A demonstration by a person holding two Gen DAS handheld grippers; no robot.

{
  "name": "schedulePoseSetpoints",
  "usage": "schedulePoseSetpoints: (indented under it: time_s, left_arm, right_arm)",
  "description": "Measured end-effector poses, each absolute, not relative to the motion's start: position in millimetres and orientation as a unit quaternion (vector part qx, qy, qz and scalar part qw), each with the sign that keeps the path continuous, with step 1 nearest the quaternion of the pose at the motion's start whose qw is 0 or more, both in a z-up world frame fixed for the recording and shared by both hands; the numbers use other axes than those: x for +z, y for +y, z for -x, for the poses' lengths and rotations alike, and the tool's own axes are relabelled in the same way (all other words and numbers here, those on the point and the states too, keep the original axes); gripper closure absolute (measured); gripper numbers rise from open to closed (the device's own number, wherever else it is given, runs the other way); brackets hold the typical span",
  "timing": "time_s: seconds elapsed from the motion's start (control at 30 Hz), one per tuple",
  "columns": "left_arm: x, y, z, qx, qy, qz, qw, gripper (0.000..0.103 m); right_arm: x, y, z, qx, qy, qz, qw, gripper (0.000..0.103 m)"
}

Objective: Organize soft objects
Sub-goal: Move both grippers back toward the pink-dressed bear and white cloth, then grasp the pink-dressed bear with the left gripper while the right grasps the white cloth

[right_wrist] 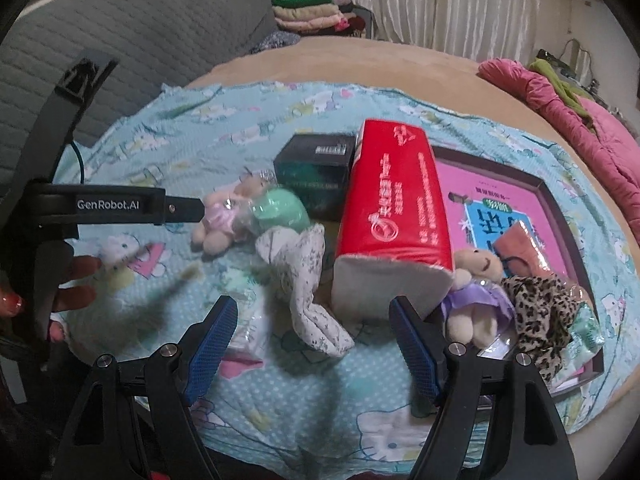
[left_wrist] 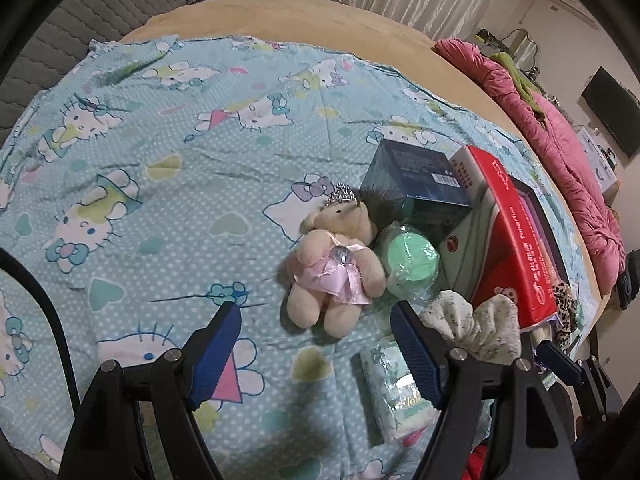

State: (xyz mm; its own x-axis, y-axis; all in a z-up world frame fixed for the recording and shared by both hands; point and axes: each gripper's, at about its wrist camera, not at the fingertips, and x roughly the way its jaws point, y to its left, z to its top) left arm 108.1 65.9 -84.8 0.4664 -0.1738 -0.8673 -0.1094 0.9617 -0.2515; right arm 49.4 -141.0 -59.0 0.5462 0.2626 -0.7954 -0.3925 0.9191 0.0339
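Lying on the blue cartoon-print sheet (left_wrist: 160, 184), the soft things clustered toward its right side: a pink-dressed teddy (left_wrist: 334, 268) touched a green wrapped ball (left_wrist: 408, 260), with a floral cloth (right_wrist: 308, 280) and a small tissue pack (left_wrist: 394, 396) close by. The left gripper (left_wrist: 316, 356) hung with jaws apart, gripping nothing, the teddy just beyond its tips. The right gripper (right_wrist: 314, 344) also stood apart and empty over the floral cloth. A red tissue pack (right_wrist: 394, 216) leaned against a dark box (right_wrist: 316, 172). Bare sheet spread wide to the left; a purple-dressed teddy (right_wrist: 476, 296) and leopard cloth (right_wrist: 544, 320) crowded the tray's (right_wrist: 556, 204) near edge.
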Motion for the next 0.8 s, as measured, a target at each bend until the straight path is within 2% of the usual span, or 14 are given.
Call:
schedulePoseSetpoints:
  time_s: [0.17, 0.27, 0.3, 0.43, 0.6, 0.8]
  left_arm:
    - [-96, 65, -115, -0.025, 0.523, 0.141, 0.840, 0.026]
    - [-100, 66, -118, -0.029, 0.522, 0.148, 0.840, 0.026]
    - [-101, 65, -120, -0.030, 0.522, 0.147, 0.840, 0.026]
    - [-108, 62, -129, -0.031, 0.527, 0.141, 0.837, 0.026]
    - [-121, 60, -138, -0.032, 0.537, 0.137, 0.832, 0.026]
    - [-130, 58, -145, -0.038, 0.537, 0.133, 0.832, 0.026]
  right_arm:
    - [-72, -138, -57, 0.184, 0.449, 0.081, 0.871, 0.024]
    - [-77, -137, -59, 0.185, 0.452, 0.083, 0.869, 0.027]
    - [-78, -137, -59, 0.185, 0.452, 0.083, 0.868, 0.033]
    - [-84, -135, -64, 0.186, 0.455, 0.084, 0.867, 0.044]
    - [-88, -135, -66, 0.192, 0.455, 0.084, 0.865, 0.065]
    - [-91, -132, -67, 0.204, 0.456, 0.083, 0.863, 0.080]
